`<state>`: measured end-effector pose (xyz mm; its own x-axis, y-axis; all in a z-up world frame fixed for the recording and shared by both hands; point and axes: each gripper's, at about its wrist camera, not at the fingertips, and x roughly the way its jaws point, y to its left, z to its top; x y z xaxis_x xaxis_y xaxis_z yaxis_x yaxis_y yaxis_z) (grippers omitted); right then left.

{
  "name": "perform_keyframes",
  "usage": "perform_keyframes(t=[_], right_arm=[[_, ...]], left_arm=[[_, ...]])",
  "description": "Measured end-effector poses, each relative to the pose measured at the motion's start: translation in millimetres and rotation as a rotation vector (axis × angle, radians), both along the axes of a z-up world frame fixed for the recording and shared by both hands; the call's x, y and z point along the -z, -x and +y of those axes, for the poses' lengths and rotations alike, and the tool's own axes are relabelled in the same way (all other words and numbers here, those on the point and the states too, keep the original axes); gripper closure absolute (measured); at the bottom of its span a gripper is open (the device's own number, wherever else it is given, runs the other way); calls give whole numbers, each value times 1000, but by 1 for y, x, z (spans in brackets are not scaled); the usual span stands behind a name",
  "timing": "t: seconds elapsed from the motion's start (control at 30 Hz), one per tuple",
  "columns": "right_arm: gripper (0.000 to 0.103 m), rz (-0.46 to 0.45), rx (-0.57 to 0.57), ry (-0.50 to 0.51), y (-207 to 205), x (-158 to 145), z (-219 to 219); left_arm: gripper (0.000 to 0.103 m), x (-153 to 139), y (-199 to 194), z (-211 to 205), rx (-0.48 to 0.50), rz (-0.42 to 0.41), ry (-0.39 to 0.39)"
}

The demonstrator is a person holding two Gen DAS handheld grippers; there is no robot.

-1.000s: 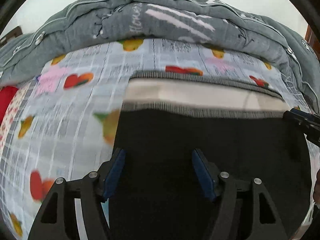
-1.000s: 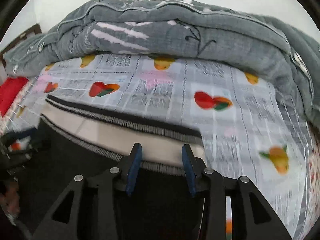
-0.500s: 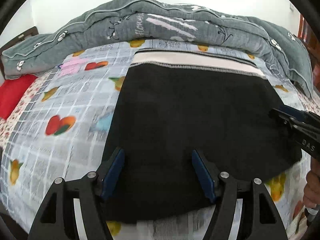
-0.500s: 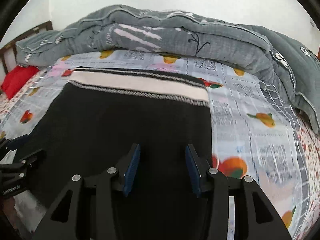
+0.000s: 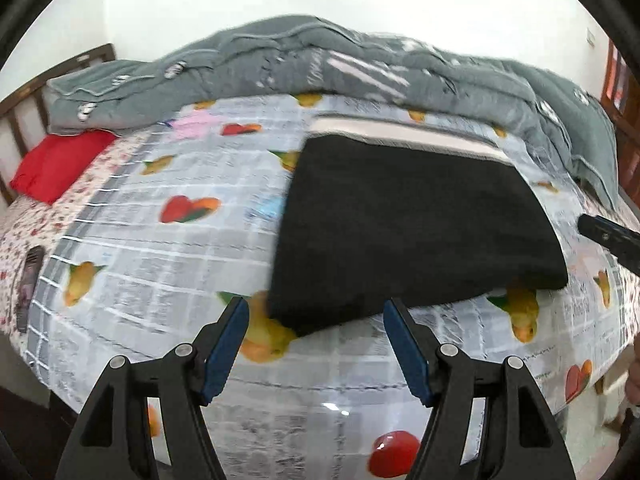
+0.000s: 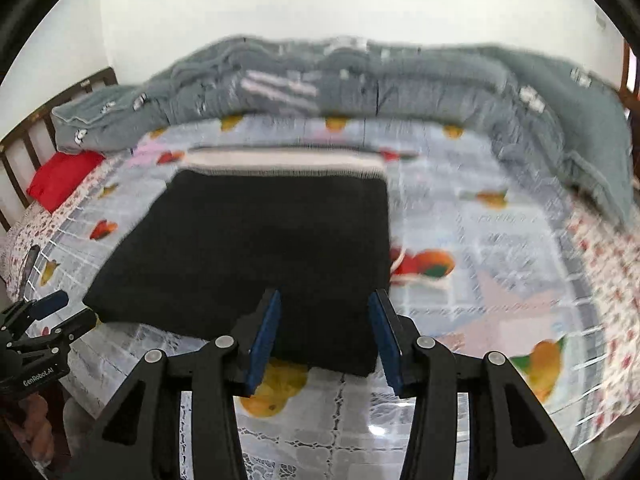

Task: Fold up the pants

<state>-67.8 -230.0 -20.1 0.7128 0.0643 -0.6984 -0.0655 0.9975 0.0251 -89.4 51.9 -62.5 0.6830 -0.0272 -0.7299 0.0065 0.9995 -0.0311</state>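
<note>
The black pants (image 5: 412,224) lie folded into a flat rectangle on the bed, with the white and grey waistband (image 5: 404,136) at the far edge. They also show in the right wrist view (image 6: 256,248). My left gripper (image 5: 316,344) is open and empty, held above the sheet just short of the fold's near left corner. My right gripper (image 6: 324,332) is open and empty, held above the fold's near right corner. Each gripper shows at the edge of the other's view, the right one (image 5: 608,236) and the left one (image 6: 48,320).
The bed sheet (image 5: 160,248) has a grey newsprint pattern with fruit and hearts. A rolled grey quilt (image 5: 340,64) lies along the far side and curves down the right. A red pillow (image 5: 56,164) sits far left by a wooden headboard (image 6: 24,148).
Both grippers have pulled back toward me and risen away from the pants, so the whole folded rectangle now shows. The pants lie still on the sheet.
</note>
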Motion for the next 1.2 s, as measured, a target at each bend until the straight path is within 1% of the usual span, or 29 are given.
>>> perform_keyframes(t=[0.07, 0.1, 0.13, 0.17, 0.27, 0.3, 0.4, 0.43, 0.47, 0.5, 0.53, 0.57, 0.6, 0.63, 0.67, 0.7, 0.73, 0.77, 0.8, 0.83, 0.87, 0.9, 0.93, 0.97, 1.0, 1.03, 1.07, 1.13, 1.2], right_arm=[[57, -27, -2, -9, 2, -9, -3], [54, -36, 0, -14, 0, -11, -5], [51, -41, 6, -18, -3, -10, -7], [51, -40, 20, -29, -7, -6, -9], [51, 27, 31, -53, -27, 16, -9], [53, 31, 31, -49, -32, 19, -8], [53, -34, 27, -58, -40, 12, -7], [52, -49, 10, -80, -44, 11, -7], [52, -44, -1, -89, -47, 14, -6], [52, -28, -14, -90, -50, 24, -5], [52, -10, -19, -78, -53, 33, -2], [52, 39, -25, -31, -57, 55, 1], [52, 31, -34, 9, -55, 70, 4], [52, -18, -43, 33, -47, 76, 6], [52, -63, -59, 69, -38, 78, 10], [52, -65, -63, 84, -35, 78, 11], [52, -57, -58, 81, -35, 77, 11], [52, -44, -51, 57, -36, 73, 9], [52, -33, -50, 11, -38, 69, 7], [51, -28, -62, -45, -39, 67, 6], [50, -29, -67, -66, -40, 66, 7], [45, -41, -66, -54, -39, 69, 13], [43, -57, -69, -15, -36, 72, 20], [42, -84, -76, 55, -31, 78, 31], [42, -102, -83, 102, -25, 81, 37], [42, -112, -88, 125, -21, 83, 41], [42, -117, -92, 133, -15, 82, 43], [42, -108, -86, 109, -11, 81, 41], [42, -100, -67, 96, -13, 81, 41]], left_arm=[[35, -2, 0, 12, -23, -2, 22], [35, -2, -1, 19, -28, -2, 37], [35, -2, -3, 25, -31, -6, 59], [35, -1, -4, 27, -32, -11, 70], [35, 2, -19, 24, -23, -2, 77], [35, 1, -28, 21, -16, 1, 79], [35, -5, -44, 4, 36, -24, 90], [34, -3, -49, -3, 59, -31, 79], [33, 5, -55, -12, 81, -32, 59], [32, 13, -58, -17, 93, -22, 46], [32, 34, -65, -23, 102, 25, 25], [32, 47, -66, -26, 101, 43, 9], [31, 53, -61, -28, 101, 16, -14], [29, 55, -51, -32, 115, -41, -53], [28, 54, -46, -33, 127, -46, -61], [28, 52, -44, -31, 134, -41, -44], [28, 48, -44, -27, 133, -35, -2], [28, 43, -47, -22, 127, -30, 51], [28, 39, -51, -16, 118, -22, 117], [26, 37, -55, -14, 110, -15, 156], [26, 38, -60, -14, 103, -9, 164], [24, 43, -63, -18, 103, -7, 136], [23, 48, -63, -26, 109, -10, 67], [23, 53, -59, -36, 121, -24, -11], [23, 56, -53, -41, 128, -38, -51], [22, 56, -45, -44, 136, -49, -62], [22, 55, -41, -43, 143, -50, -39], [21, 54, -39, -38, 142, -40, 5], [21, 54, -41, -36, 130, -28, 27]])
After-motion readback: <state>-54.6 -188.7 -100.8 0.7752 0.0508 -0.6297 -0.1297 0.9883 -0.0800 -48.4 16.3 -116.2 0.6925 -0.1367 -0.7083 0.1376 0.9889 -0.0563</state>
